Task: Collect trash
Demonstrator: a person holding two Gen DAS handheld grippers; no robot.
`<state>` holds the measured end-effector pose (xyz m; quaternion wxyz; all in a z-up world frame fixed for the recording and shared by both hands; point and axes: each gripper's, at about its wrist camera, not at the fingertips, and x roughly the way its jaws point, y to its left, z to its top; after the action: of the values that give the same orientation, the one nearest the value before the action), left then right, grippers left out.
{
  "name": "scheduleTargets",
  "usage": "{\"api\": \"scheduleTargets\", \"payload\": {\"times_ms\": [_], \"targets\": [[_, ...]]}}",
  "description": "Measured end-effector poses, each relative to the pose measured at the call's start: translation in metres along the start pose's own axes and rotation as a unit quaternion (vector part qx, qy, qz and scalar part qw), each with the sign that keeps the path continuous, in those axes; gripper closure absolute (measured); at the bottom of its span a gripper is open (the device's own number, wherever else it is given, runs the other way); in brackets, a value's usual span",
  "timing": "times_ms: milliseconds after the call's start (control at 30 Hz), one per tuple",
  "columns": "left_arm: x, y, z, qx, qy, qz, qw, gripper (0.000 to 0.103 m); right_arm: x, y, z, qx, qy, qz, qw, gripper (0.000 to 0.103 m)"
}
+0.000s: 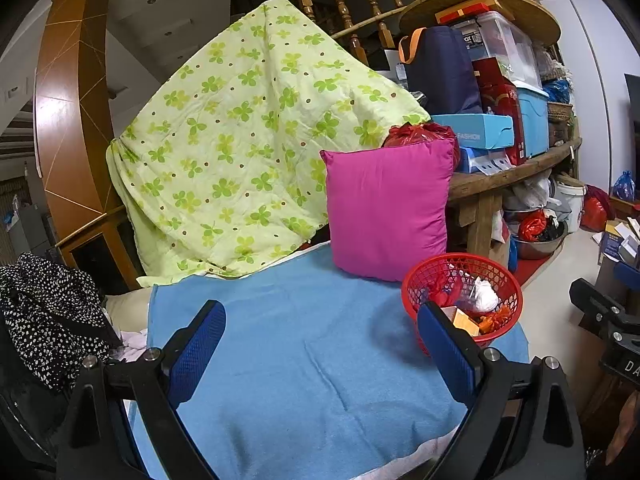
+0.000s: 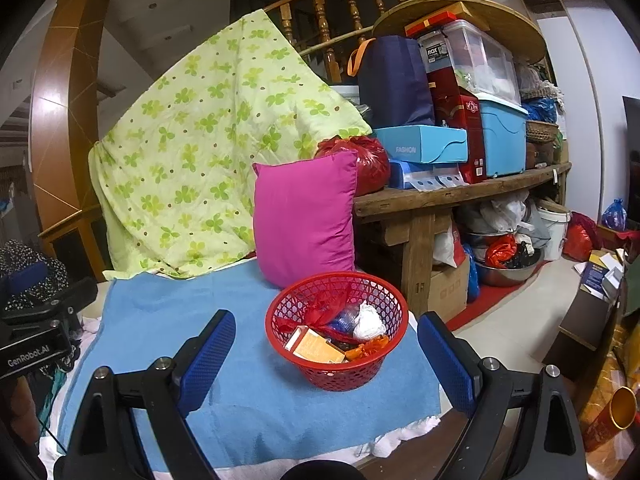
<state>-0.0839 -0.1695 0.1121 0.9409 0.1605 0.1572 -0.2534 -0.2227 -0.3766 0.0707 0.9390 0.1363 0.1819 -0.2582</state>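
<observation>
Blue towel (image 2: 240, 392): basket (image 2: 336, 372) (trash-filled) between open right tool (image 2: 326, 346).

We list a light-blue terry towel (image 2: 248, 396) spread flat over the bed. At its far edge a magenta square cushion (image 2: 305, 216) stands upright. Behind both hangs a pale green quilt printed with clover leaves (image 2: 200, 152), draped from a turned wooden stair railing (image 2: 332, 12). To the right we note a rough wooden counter (image 2: 452, 196) bearing a navy tote bag with orange handles (image 2: 394, 84), a light-blue cardboard box marked FASHION (image 2: 420, 144), a clear lidded plastic bin (image 2: 476, 56) and a knotted red plastic bag (image 2: 370, 160). Beneath it sits a steel basin (image 2: 508, 272).
</observation>
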Motion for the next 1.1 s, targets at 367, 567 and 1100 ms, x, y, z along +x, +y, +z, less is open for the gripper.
{"api": "scheduleTargets", "payload": {"times_ms": [367,567,1100], "targets": [[0.011,0.002,0.0,0.009,0.003,-0.017,0.9998,0.006,0.006,0.0,0.002,-0.001,0.002,-0.014,1.0,0.009],[0.017,0.003,-0.004,0.009,0.011,-0.019,0.9997,0.006,0.011,-0.001,0.0,-0.001,0.007,-0.015,1.0,0.009],[0.017,0.004,-0.006,0.01,0.009,-0.026,0.9996,0.006,0.011,0.003,0.003,0.0,0.004,-0.017,1.0,0.009]]}}
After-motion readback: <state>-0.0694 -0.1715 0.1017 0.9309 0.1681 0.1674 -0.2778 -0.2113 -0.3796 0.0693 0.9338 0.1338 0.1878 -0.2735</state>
